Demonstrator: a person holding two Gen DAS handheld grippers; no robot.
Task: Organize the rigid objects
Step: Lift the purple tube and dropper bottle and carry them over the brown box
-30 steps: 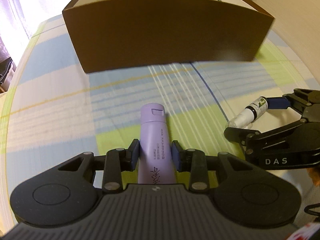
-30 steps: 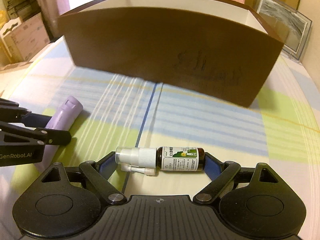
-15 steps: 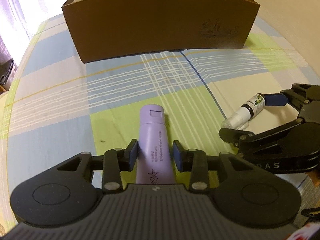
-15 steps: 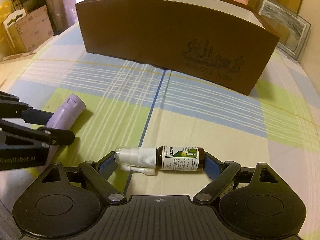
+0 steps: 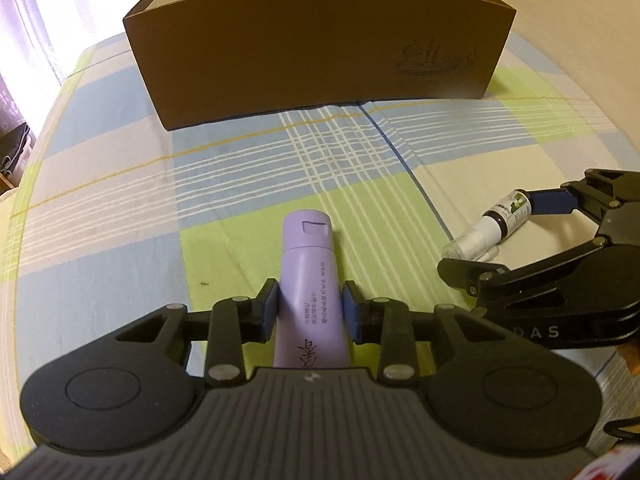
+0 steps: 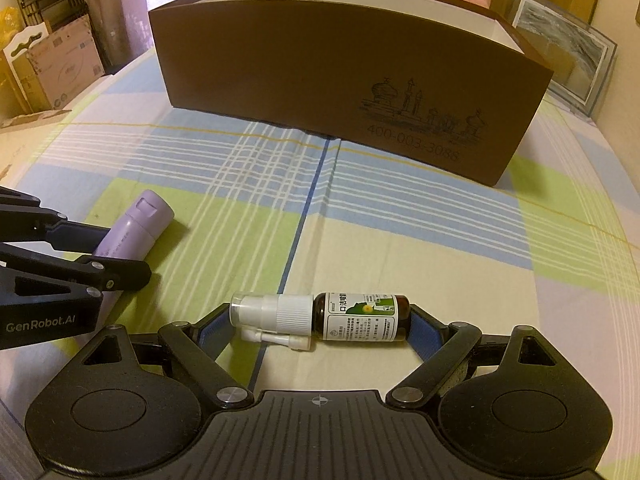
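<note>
On the checked tablecloth (image 5: 120, 208), before the brown cardboard box (image 5: 312, 52): two grasps set.
Left gripper (image 5: 310, 312) has just been closing, pads against the lilac plastic tube (image 5: 308, 280), whose long axis points boxward; right gripper (image 6: 320, 322) clamps the white-capped brown spray bottle (image 6: 320, 316) end to end, crosswise. Both tilt steeply downward; the objects rest on the cloth.
</note>
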